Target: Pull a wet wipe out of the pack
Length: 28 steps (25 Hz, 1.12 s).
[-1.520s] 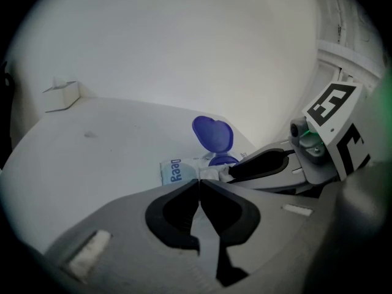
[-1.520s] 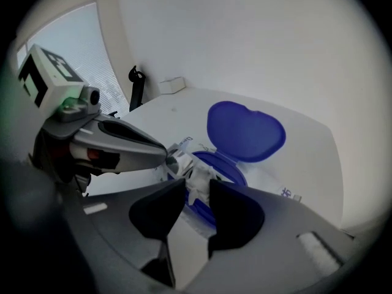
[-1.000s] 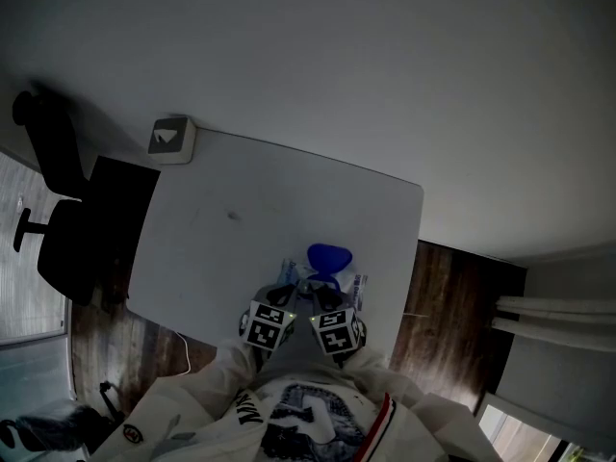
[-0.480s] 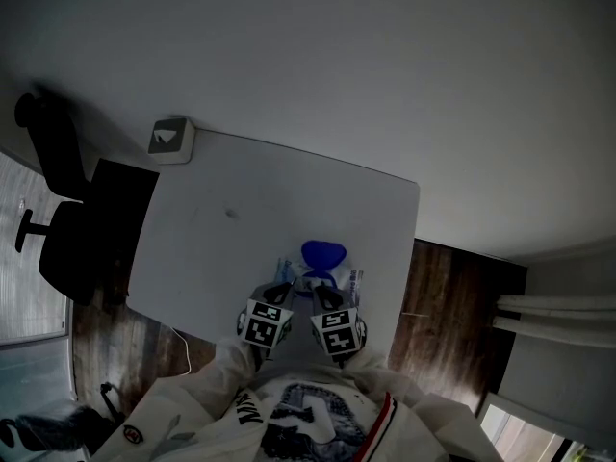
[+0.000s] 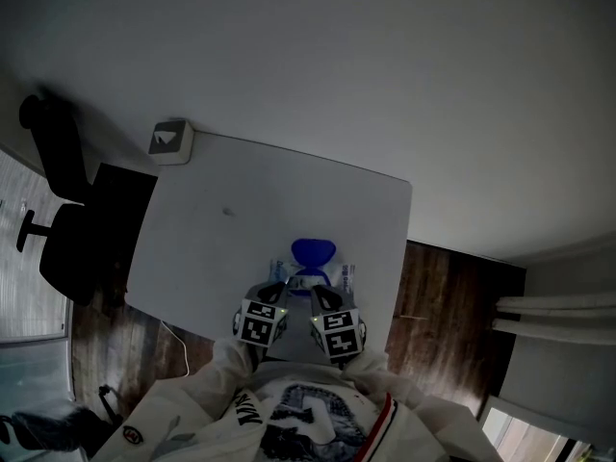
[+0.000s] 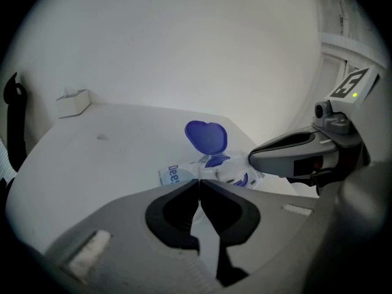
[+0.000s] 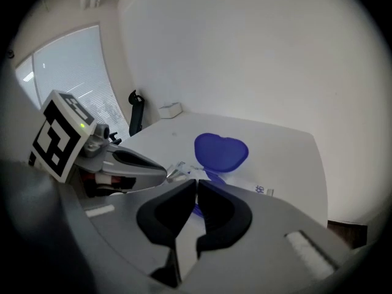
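The wipe pack [image 6: 176, 175], mid-frame with blue lid [image 6: 206, 136] raised, is met by left gripper [image 6: 199, 180] and right gripper [image 7: 196, 181], both closed tip to tip, nothing clearly held; it is best pinned while a wipe is drawn upward.

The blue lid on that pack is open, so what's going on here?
A person at a white table holds tongs in each hand and is working on a pack of wet wipes. The pack lies near the person's edge of the table, with its blue lid flipped up. The left tongs and right tongs are both closed, side by side, right at the pack. No wipe is clearly out, and I can't tell if either pinches one.
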{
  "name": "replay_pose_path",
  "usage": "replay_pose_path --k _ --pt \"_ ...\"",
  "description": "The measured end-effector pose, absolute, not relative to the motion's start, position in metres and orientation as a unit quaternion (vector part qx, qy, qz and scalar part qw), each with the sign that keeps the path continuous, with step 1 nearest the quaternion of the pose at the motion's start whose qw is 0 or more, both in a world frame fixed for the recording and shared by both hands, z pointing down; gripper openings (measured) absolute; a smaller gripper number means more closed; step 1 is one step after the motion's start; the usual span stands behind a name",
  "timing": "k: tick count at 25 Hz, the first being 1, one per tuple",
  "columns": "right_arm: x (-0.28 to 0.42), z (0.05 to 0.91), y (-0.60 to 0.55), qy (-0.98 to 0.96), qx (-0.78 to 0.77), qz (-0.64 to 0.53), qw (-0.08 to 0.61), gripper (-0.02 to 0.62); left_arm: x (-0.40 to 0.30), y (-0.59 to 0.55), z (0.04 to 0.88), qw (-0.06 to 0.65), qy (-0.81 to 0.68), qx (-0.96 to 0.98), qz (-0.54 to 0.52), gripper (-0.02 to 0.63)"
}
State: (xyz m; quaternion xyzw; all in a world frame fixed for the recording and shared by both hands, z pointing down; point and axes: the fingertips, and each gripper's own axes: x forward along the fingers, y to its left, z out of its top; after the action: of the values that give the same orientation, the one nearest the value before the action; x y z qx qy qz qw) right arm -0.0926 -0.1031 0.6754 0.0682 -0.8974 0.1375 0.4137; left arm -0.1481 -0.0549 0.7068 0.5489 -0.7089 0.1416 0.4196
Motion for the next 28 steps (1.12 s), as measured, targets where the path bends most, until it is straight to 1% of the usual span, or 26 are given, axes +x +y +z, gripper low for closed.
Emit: replay_pose_path --k 3,12,28 --pt "-0.079 0.662 -0.105 -0.906 0.071 0.133 0.396 0.020 -0.137 -0.054 0.698 0.412 -0.715 0.546 0.145 0.018" --pt "-0.065 0.635 -0.116 -0.921 0.075 0.132 0.359 0.020 -0.133 -0.055 0.697 0.406 -0.729 0.530 0.150 0.018" --pt "-0.023 0.553 -0.149 -0.953 0.096 0.134 0.253 0.018 -0.127 -0.060 0.686 0.392 -0.755 0.501 0.158 0.017"
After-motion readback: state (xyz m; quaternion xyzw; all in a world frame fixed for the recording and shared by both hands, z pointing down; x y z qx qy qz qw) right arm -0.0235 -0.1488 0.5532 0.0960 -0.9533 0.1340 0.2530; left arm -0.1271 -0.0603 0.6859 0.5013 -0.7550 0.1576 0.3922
